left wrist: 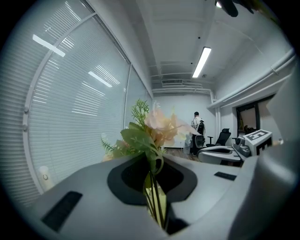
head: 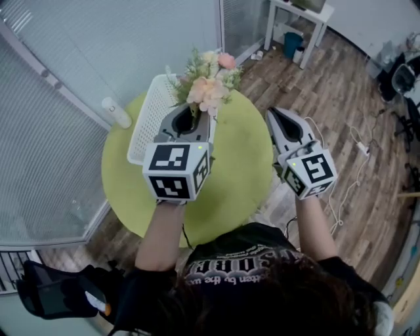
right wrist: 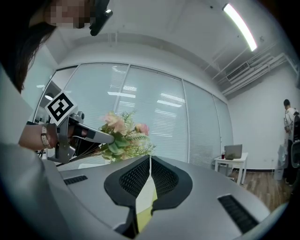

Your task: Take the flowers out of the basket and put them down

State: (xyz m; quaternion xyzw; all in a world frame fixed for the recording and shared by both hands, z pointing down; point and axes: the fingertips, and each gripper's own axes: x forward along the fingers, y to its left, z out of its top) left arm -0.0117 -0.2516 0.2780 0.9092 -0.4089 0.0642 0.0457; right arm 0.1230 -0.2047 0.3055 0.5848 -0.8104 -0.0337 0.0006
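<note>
Flowers (head: 209, 82) pinched by stems in left gripper (head: 195, 113), just beside white basket (head: 146, 118) on green table (head: 239, 177). Right gripper (head: 273, 113) pressed together, empty, well apart.

Around me ran glass walls (head: 131, 46) covered by white slatted blinds, meeting just beyond the far edge of the round green table (head: 243, 177). The floor (head: 341, 85) was grey-brown wood planking, with white cables (head: 357, 147) trailing across it on my right. A white side table (head: 298, 20) stood farther off, a teal bin (head: 292, 44) beneath it. A strip light (left wrist: 201, 61) glowed on the white ceiling.
</note>
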